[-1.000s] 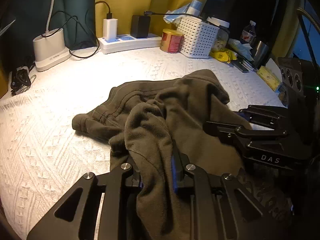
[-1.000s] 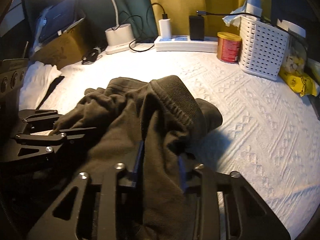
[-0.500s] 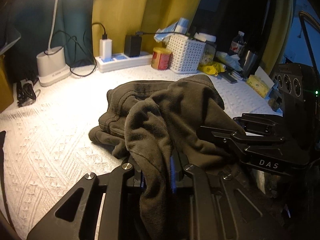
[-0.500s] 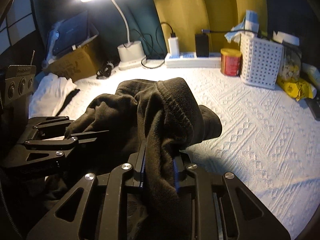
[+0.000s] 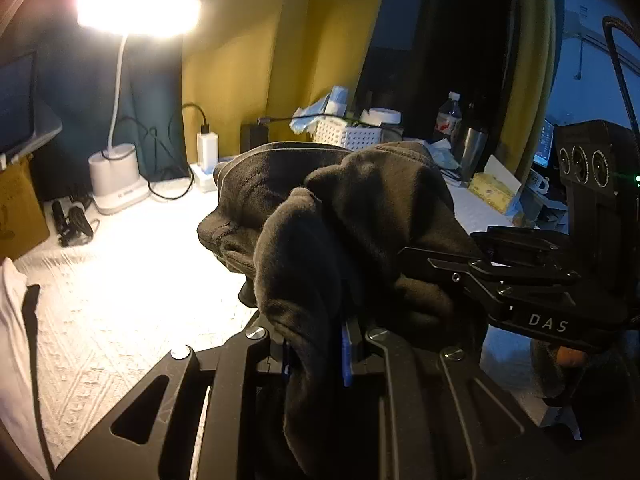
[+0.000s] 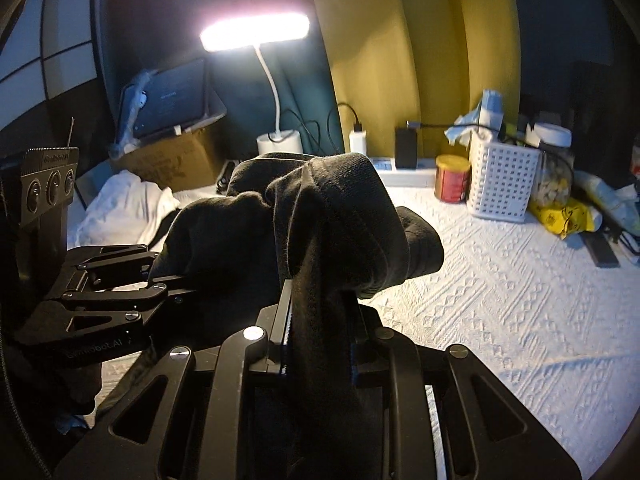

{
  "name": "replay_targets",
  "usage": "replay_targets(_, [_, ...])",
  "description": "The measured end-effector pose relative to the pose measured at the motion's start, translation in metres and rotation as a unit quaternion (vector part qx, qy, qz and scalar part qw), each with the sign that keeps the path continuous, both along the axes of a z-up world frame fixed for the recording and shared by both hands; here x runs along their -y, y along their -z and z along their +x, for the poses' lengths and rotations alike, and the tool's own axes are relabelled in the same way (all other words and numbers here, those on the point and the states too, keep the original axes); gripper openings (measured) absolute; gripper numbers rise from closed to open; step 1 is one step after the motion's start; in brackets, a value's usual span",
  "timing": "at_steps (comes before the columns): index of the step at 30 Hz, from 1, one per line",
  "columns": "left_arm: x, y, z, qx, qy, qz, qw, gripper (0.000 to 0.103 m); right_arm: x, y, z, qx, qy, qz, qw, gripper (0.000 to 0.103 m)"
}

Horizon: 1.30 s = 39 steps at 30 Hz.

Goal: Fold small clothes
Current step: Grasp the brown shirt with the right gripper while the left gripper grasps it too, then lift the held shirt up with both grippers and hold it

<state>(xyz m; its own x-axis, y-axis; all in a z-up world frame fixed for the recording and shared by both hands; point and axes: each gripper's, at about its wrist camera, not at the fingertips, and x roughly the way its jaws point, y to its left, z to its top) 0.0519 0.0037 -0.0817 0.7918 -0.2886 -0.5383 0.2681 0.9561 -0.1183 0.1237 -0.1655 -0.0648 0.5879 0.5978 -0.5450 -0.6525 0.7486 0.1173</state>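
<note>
One dark garment [image 5: 360, 216] is in hand, bunched and held up off the white textured cloth [image 5: 120, 280] that covers the table, so the folding looks barely begun: no flat layer, no crease and no tidy edge shows, and by my reading the piece must first be spread out or shaken straight, then folded and set down. Two grippers hold it, one on each side: the left gripper [image 5: 316, 354] has its jaws clamped on a thick fold of the fabric, and the right gripper [image 6: 316, 344] pinches another fold, close beside the first. Each gripper shows in the other's view as a black linkage touching the same bundle. Only one other cloth item is visible, a white piece [image 6: 128, 204] lying crumpled at the left side of the table; whether it awaits folding I cannot tell. At the back stand one lit desk lamp [image 6: 276, 80], one white basket [image 6: 500, 184] and one red can [image 6: 452, 178]
</note>
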Motion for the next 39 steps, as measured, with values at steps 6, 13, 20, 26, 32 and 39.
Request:
replay_targets(6, [0.001, -0.013, -0.020, 0.027, 0.000, 0.003, 0.9996, 0.015, 0.004, -0.017, -0.025, 0.028, 0.001, 0.006, 1.000, 0.022])
replay_targets(13, [-0.002, -0.026, -0.044, 0.056, -0.004, 0.004, 0.9984, 0.015, 0.008, -0.035, -0.052, 0.059, 0.001, 0.013, 0.998, 0.022])
replay_targets(20, [-0.008, -0.039, -0.067, 0.087, -0.015, 0.004, 0.9960, 0.015, 0.007, -0.055, -0.077, 0.090, -0.007, 0.021, 0.996, 0.022])
replay_targets(26, [-0.009, -0.049, -0.083, 0.109, -0.019, 0.006, 0.9938, 0.015, 0.006, -0.070, -0.097, 0.115, -0.012, 0.026, 0.993, 0.022])
replay_targets(32, [-0.011, -0.059, -0.096, 0.132, -0.019, 0.001, 0.9910, 0.015, 0.003, -0.085, -0.114, 0.135, -0.017, 0.027, 0.990, 0.021])
replay_targets(39, [-0.017, -0.073, -0.113, 0.165, -0.027, -0.002, 0.9860, 0.014, -0.004, -0.104, -0.133, 0.163, -0.028, 0.032, 0.986, 0.021])
